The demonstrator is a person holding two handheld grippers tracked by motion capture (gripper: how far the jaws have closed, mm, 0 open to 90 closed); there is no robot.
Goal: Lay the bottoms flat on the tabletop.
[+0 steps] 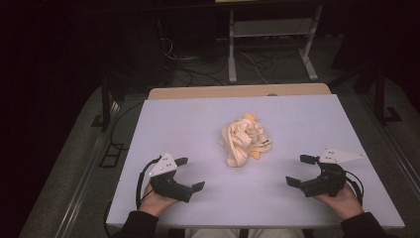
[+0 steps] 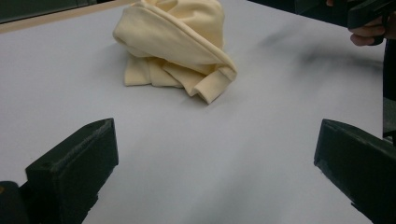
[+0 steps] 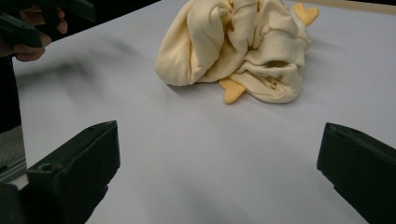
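Black jaws on both tools stand spread wide, with nothing between them but bare table surface. The left gripper [image 1: 185,173], at the lower left of the high view, is empty and touches no object; its own view shows its two jaws at the bottom corners, far apart. The right gripper [image 1: 301,170], at the lower right, is likewise wide apart and empty.

Both tools sit low near the near edge of the table [image 1: 173,124], one to each side, angled inward toward the centre. Judgement: this reads as a ready stance, each tool facing the one item present, no contact made yet.

That item is a crumpled pale yellow garment [image 1: 245,139], lying in a heap just above the centre of the high view, between the two grippers and well apart from both. Ribbed cuffs [image 3: 280,44] and small orange pieces [image 3: 232,91] show in the right gripper view.
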